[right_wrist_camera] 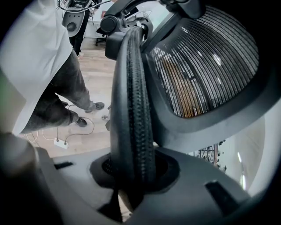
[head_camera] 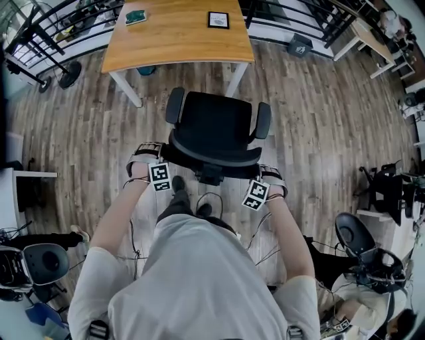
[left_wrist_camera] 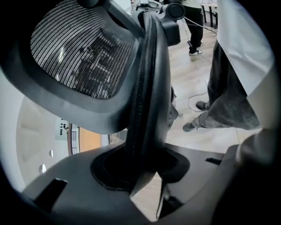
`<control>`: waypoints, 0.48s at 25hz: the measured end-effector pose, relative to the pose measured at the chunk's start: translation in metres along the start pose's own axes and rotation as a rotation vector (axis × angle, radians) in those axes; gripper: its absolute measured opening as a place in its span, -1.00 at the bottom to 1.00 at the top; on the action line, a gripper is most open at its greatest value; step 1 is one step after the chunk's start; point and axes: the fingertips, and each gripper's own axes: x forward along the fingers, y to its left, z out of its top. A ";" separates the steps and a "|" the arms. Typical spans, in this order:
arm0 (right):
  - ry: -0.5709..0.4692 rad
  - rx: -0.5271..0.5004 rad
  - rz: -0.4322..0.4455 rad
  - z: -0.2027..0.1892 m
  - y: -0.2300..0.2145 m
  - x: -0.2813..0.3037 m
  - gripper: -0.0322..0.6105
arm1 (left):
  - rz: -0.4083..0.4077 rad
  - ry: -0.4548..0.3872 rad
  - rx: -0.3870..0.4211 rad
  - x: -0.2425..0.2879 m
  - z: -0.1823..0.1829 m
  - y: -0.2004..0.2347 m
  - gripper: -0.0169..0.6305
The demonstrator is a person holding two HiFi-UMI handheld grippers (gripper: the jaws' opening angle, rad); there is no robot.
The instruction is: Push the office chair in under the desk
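Note:
A black office chair (head_camera: 216, 123) stands on the wooden floor, facing the wooden desk (head_camera: 179, 43), its seat just short of the desk's front edge. My left gripper (head_camera: 149, 156) is shut on the left edge of the mesh backrest, and my right gripper (head_camera: 269, 176) is shut on the right edge. In the left gripper view the backrest's padded rim (left_wrist_camera: 147, 96) runs down between the jaws of the left gripper (left_wrist_camera: 140, 171). In the right gripper view the ribbed rim (right_wrist_camera: 131, 101) sits clamped in the right gripper (right_wrist_camera: 131, 173).
On the desk lie a black-framed picture (head_camera: 218, 20) and a green object (head_camera: 135, 16). A railing runs behind the desk. Other chairs stand at the right (head_camera: 358, 232) and lower left (head_camera: 40, 262). A white table (head_camera: 30, 176) is at the left. Cables lie by my feet.

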 end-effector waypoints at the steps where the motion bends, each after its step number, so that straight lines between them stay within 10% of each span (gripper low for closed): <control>1: -0.001 -0.006 0.001 0.004 -0.004 0.004 -0.65 | -0.002 0.002 -0.008 0.003 -0.005 0.002 -0.52; 12: -0.017 -0.070 0.009 0.066 -0.056 0.035 -0.64 | -0.086 -0.022 -0.084 0.028 -0.063 0.024 -0.52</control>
